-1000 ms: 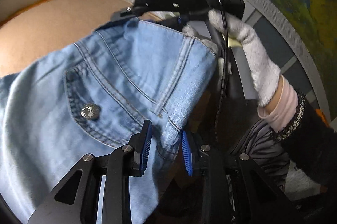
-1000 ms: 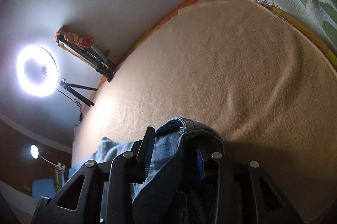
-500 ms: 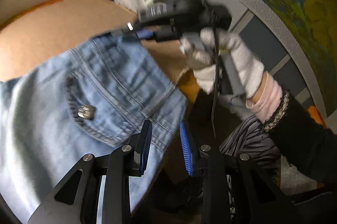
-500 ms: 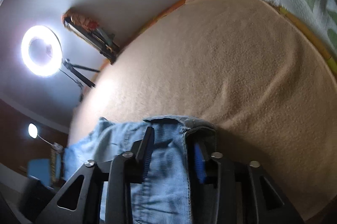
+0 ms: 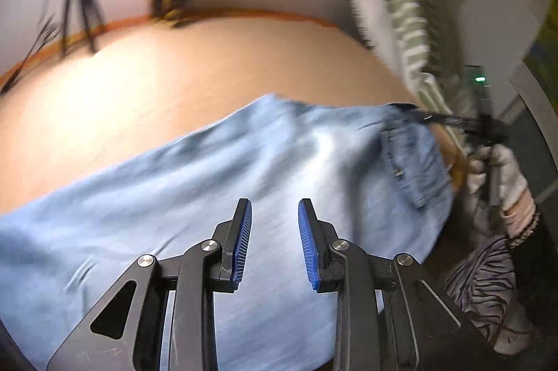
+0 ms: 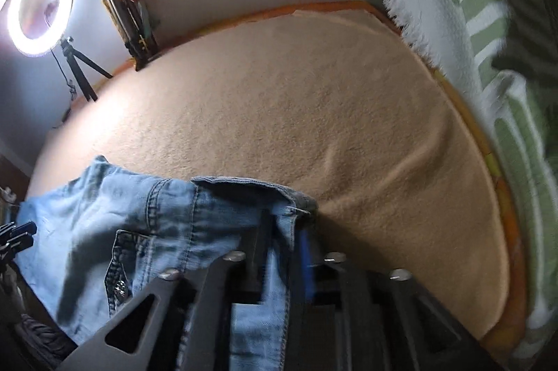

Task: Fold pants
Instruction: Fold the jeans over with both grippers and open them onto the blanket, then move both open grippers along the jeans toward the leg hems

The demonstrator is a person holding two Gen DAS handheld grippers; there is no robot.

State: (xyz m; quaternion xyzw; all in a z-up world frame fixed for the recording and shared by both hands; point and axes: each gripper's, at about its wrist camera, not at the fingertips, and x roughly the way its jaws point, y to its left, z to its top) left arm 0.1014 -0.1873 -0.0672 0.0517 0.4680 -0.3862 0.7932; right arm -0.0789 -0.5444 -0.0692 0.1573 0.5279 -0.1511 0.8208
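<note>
Light blue denim pants (image 5: 244,168) lie spread across the peach blanket (image 5: 174,85) on the bed. My left gripper (image 5: 273,245) is open and empty, hovering over the middle of the pants. My right gripper (image 6: 282,252) is shut on the pants' waistband (image 6: 244,186) at the bed's near edge; it also shows in the left wrist view (image 5: 453,121), at the far right by the back pocket (image 5: 411,165). The pants also show in the right wrist view (image 6: 139,224).
A green-and-white striped throw (image 6: 488,22) lies along the right side of the bed. A ring light on a tripod (image 6: 38,5) and a framed picture (image 6: 129,19) stand at the far wall. A gloved hand (image 5: 502,182) holds the right gripper.
My left gripper has let go of the pants' edge, opened and swung left over the middle of the pants. The right gripper has laid the waistband down on the bed.
</note>
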